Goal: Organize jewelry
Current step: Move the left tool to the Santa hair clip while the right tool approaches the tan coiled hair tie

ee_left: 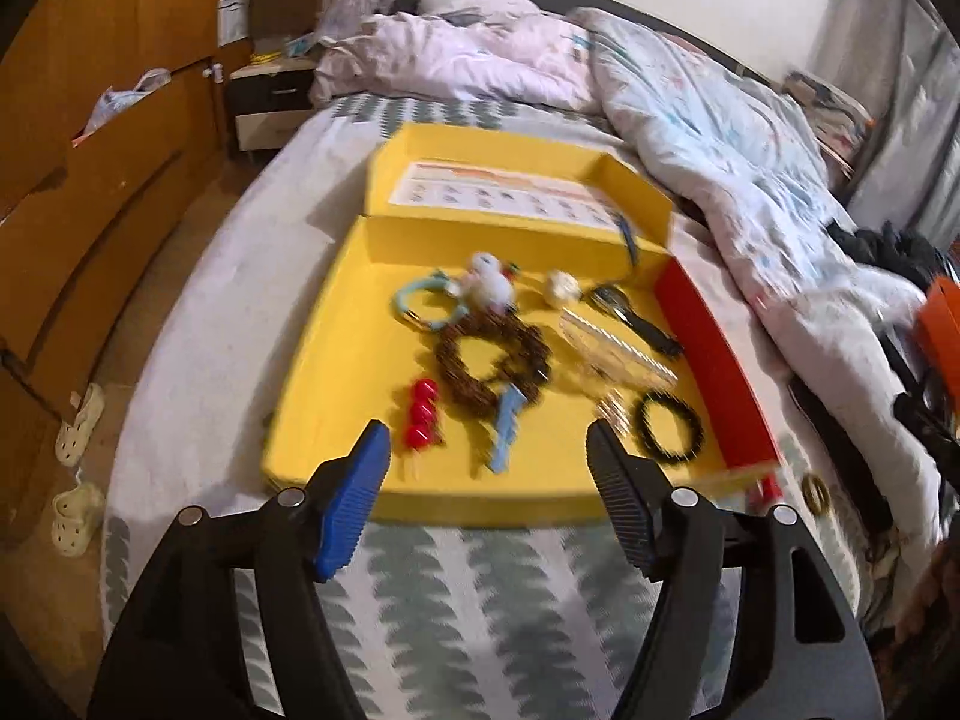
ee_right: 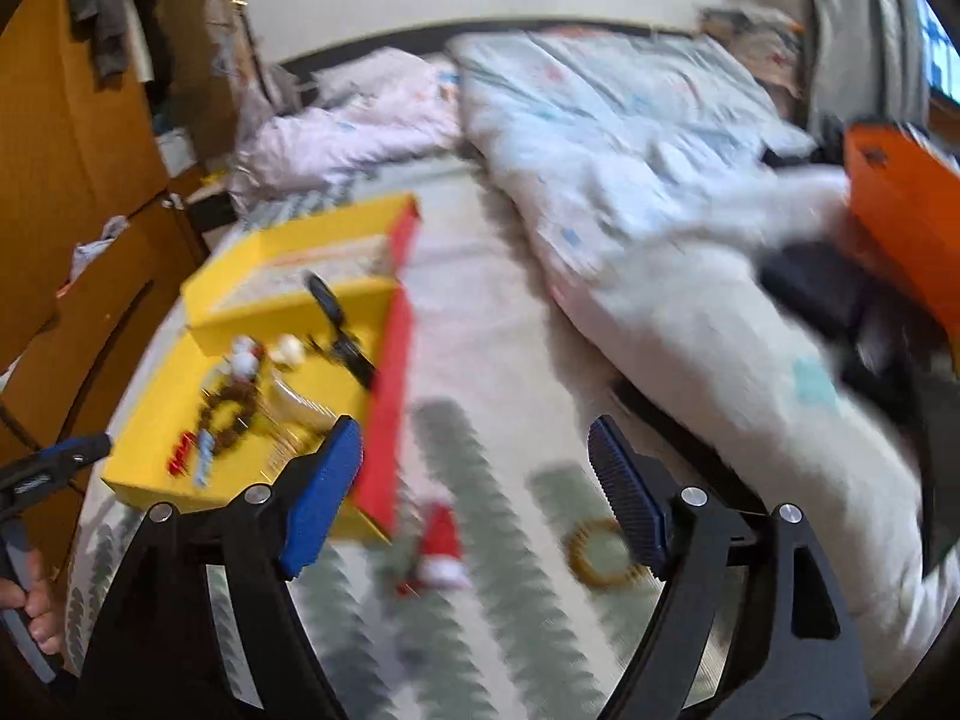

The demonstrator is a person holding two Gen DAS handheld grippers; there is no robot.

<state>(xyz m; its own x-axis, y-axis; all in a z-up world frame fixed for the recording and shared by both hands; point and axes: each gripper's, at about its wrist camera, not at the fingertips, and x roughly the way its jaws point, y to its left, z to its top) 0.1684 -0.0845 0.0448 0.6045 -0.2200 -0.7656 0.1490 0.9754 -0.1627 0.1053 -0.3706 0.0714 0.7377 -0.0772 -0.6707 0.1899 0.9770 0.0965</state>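
From the left wrist, the left gripper [ee_left: 487, 450] hangs over the near edge of the yellow box [ee_left: 336, 360] on the bed, jaws apart and empty; inside lie a brown beaded bracelet [ee_left: 492, 360], red beads [ee_left: 423, 417], a blue clip [ee_left: 507, 429] and a black bracelet [ee_left: 669, 426]. From the right wrist, the right gripper [ee_right: 474, 468] is also spread with nothing held, above a gold ring-shaped bracelet [ee_right: 600, 558] and a red-and-white trinket [ee_right: 441, 552] loose on the patterned sheet [ee_right: 510, 630] beside the box. The step looks like gathering strays; next, descend squarely over the gold bracelet and pinch its rim.
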